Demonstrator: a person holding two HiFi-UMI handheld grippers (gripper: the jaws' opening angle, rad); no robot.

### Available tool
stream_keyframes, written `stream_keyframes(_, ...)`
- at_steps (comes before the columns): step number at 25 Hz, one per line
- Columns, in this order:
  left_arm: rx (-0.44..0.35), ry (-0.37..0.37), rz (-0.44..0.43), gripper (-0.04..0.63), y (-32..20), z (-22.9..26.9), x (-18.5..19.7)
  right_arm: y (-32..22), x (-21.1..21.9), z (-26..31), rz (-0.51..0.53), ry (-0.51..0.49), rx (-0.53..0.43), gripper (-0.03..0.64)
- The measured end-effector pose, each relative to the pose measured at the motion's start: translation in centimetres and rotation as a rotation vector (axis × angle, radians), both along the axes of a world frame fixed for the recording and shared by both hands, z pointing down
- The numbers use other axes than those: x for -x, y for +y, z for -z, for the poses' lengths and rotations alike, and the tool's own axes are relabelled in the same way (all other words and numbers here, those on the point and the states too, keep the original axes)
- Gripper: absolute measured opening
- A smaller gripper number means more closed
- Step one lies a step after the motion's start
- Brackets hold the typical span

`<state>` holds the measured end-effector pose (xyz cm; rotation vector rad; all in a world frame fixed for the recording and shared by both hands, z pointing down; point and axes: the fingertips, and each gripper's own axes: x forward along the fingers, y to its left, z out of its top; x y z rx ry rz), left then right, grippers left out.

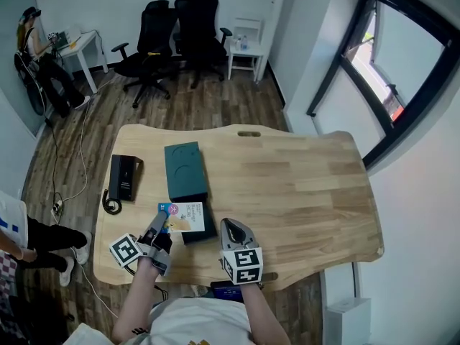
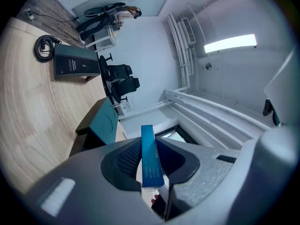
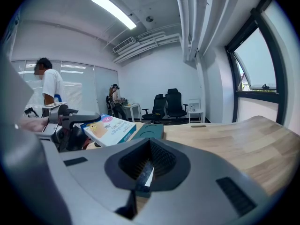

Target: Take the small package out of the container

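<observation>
The small package, a flat white and blue box, is tilted up over the left part of the black container near the table's front edge. My left gripper is shut on the package's left edge; in the left gripper view the package's blue edge stands clamped between the pads. The right gripper view shows the package raised, with the left gripper on it. My right gripper rests just right of the container with its jaws together and nothing held.
A teal lid lies behind the container. A black box with a coiled cable sits at the table's left. Office chairs, a white side table and a person stand farther back. The table's right half is bare wood.
</observation>
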<state>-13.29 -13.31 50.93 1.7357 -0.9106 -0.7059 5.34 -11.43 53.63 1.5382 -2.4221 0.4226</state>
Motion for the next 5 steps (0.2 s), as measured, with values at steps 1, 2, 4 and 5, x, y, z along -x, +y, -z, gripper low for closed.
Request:
stream_keyframes(1, -0.001, 0.0, -0.002, 0.094, -0.05, -0.06, 0.02, -0.09, 0.03, -0.09, -0.002, -0.001, 0.001, 0.005)
stream_keyframes(2, -0.001, -0.002, -0.005, 0.094, -0.08, -0.17, 0.06, -0.16, 0.09, -0.16, -0.003, -0.003, 0.004, 0.005)
stream_keyframes(4, 0.003, -0.008, -0.012, 0.094, -0.13, -0.42, 0.16, -0.31, 0.27, -0.21, -0.009, -0.015, 0.008, 0.005)
stream_keyframes(5, 0.005, -0.01, -0.015, 0.094, -0.16, -0.54, 0.22, -0.39, 0.38, -0.21, -0.011, -0.023, 0.01, 0.005)
